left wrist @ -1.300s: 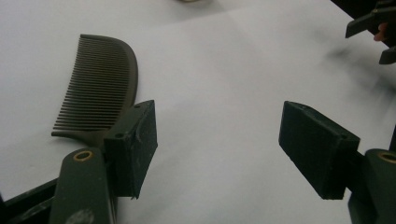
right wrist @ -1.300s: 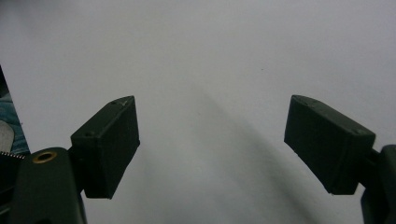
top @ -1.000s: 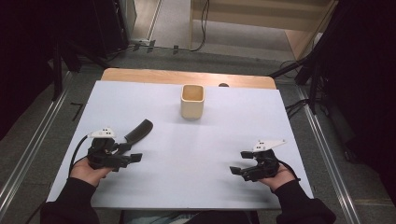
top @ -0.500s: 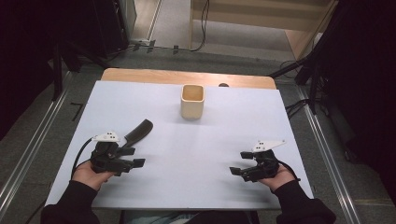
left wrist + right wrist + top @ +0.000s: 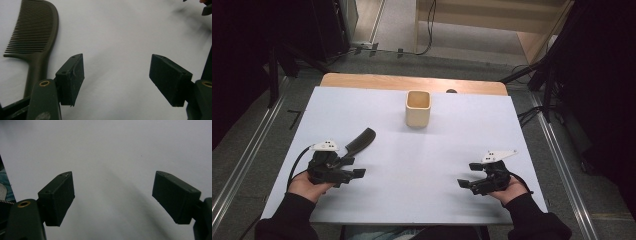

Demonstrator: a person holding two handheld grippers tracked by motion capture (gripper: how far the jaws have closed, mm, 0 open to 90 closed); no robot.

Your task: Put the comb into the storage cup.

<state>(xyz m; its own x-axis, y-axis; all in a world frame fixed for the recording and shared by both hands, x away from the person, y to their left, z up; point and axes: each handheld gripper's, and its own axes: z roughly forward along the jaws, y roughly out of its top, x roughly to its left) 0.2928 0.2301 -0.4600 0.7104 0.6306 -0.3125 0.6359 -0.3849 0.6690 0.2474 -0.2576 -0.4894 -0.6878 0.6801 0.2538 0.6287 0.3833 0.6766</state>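
At the left of the white table, the left gripper rests low over the surface in the person's left hand, its jaws spread wide apart with nothing between them. In the left gripper view the same gripper shows bare table between its two black pads. A dark comb lies flat just beside it, on the far side; its handle end points toward the gripper and its toothed end points away toward the middle of the table. In the left gripper view the comb lies outside the left pad, close to it but not between the jaws; whether it touches the gripper cannot be told.

Farther back, near the middle of the table's far edge, a beige square cup stands upright, well apart from the comb.

At the right, the right gripper sits in the right hand, jaws likewise wide apart over bare table, as the right gripper view confirms.

No writing, brand or label can be read on anything.
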